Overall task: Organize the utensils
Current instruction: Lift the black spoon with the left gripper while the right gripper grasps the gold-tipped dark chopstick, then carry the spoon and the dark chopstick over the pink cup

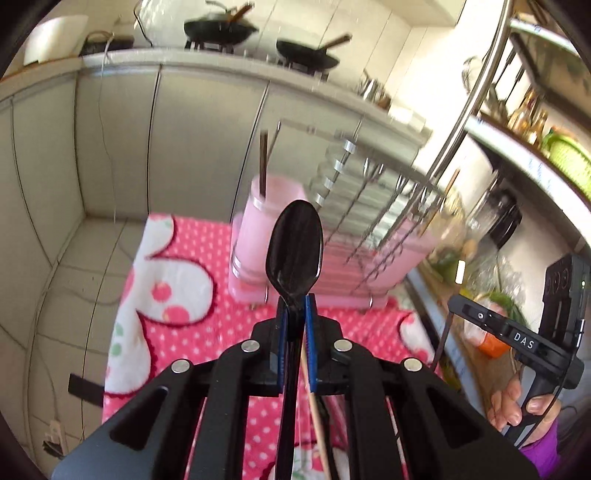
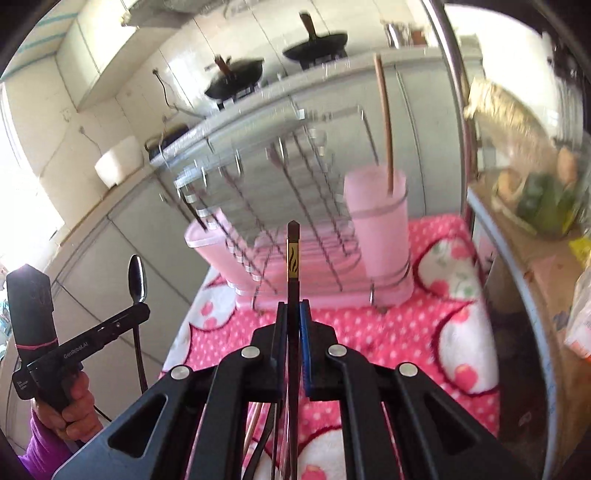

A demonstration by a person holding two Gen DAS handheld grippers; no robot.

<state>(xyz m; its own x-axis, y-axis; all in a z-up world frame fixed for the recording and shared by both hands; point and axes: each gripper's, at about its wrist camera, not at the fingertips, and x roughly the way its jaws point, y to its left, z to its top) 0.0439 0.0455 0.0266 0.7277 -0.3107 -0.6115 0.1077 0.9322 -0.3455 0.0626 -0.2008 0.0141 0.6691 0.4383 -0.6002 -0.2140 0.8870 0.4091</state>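
Utensils were in both grippers, held above a pink, white-dotted cloth (image 1: 207, 236) spread on the work surface. The left gripper (image 1: 295, 306) was closed on the neck of a black spoon (image 1: 294, 247), whose bowl stood up past the blue pads and whose handle ran back between the fingers; a pale wooden stick (image 1: 314, 402) lay slanted just beneath it on the cloth. The right gripper (image 2: 294, 314) was clamped tight on a dark chopstick (image 2: 293, 258) with a gold band near its top, the tip pointing upward and forward. Ahead of both stood a pink dish rack (image 2: 273, 206) with wire dividers, and fixed to one end of it a pink utensil cup (image 2: 380, 236) holding a brown chopstick (image 2: 386, 122) upright. The spoon and the gripped chopstick were each short of that cup and apart from it. A hand (image 2: 70, 406) in a purple sleeve gripped the left tool's handle. Two black woks (image 1: 221, 27) sat on the stove on the far counter, blurred.
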